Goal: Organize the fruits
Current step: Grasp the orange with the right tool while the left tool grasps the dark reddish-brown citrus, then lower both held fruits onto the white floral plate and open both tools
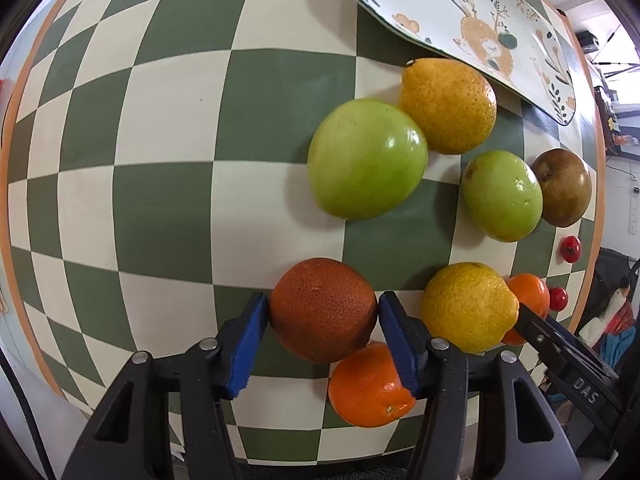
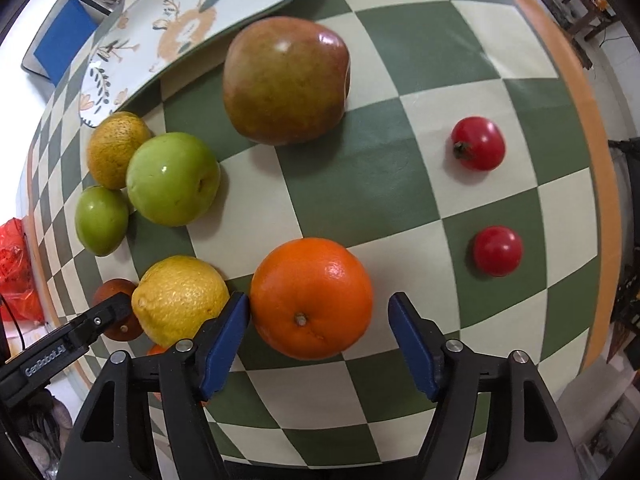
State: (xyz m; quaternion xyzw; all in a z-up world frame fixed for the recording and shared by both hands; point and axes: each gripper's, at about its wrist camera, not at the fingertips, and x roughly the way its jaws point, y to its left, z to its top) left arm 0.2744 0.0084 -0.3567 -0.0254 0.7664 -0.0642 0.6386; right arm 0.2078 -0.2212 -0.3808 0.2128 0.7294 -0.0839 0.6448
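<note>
Left gripper (image 1: 322, 316) clamps my dark reddish-orange round fruit (image 1: 322, 314) on the checkered tablecloth (image 1: 160, 160); right gripper (image 2: 318, 316) gapes around a bright orange (image 2: 312, 298). I'd lift straight, avoiding neighbours.

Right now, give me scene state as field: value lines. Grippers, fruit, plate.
left gripper: shut on dark orange
right gripper: open, straddling bright orange; left pad touches, right pad apart
plate: patterned, no fruit on the part seen
surface: green-and-cream checkered cloth
loose fruit: two green apples, two lemons, reddish-green apple, two small red fruits, another orange
</note>
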